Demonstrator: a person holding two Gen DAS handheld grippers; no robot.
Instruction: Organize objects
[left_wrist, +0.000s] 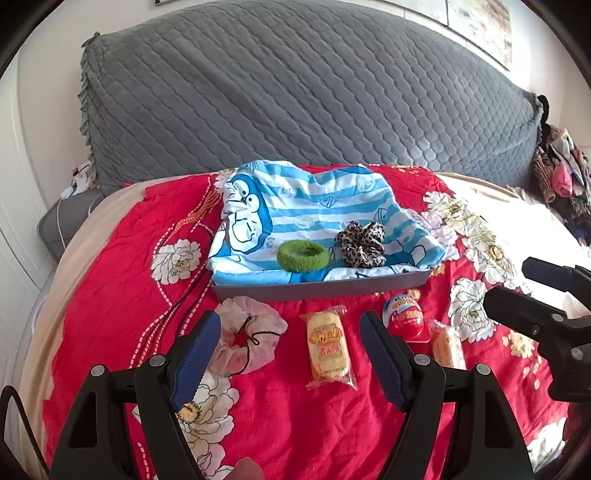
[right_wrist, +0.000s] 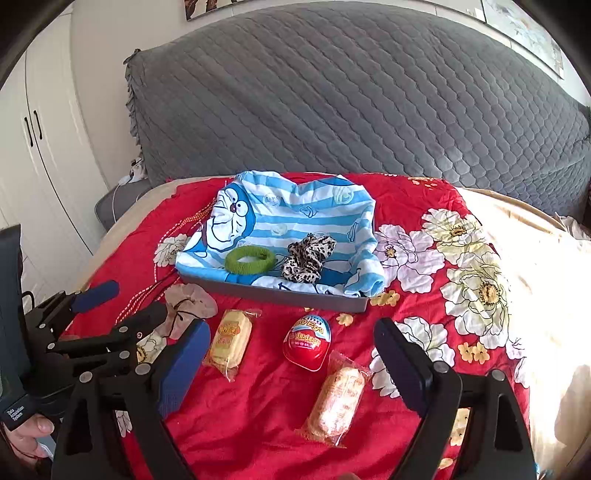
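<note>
A grey tray (left_wrist: 321, 288) (right_wrist: 280, 295) lined with a blue striped cartoon cloth (left_wrist: 317, 206) holds a green hair ring (left_wrist: 303, 255) (right_wrist: 250, 259) and a leopard scrunchie (left_wrist: 362, 243) (right_wrist: 308, 256). In front of it on the red floral blanket lie a pale pink scrunchie (left_wrist: 247, 334) (right_wrist: 190, 306), a yellow wrapped snack (left_wrist: 328, 349) (right_wrist: 231, 341), a red toy egg (left_wrist: 403, 314) (right_wrist: 308, 341) and a second wrapped snack (left_wrist: 447, 345) (right_wrist: 338, 404). My left gripper (left_wrist: 290, 360) (right_wrist: 118, 299) is open and empty above the yellow snack. My right gripper (right_wrist: 291, 373) (left_wrist: 517, 284) is open and empty above the egg and second snack.
A large grey quilted cushion (left_wrist: 295, 92) stands behind the tray. White wardrobe doors (right_wrist: 44, 155) are at the left. A pile of clothes (left_wrist: 561, 173) lies at the far right. The bed's beige sheet (right_wrist: 546, 295) shows right of the blanket.
</note>
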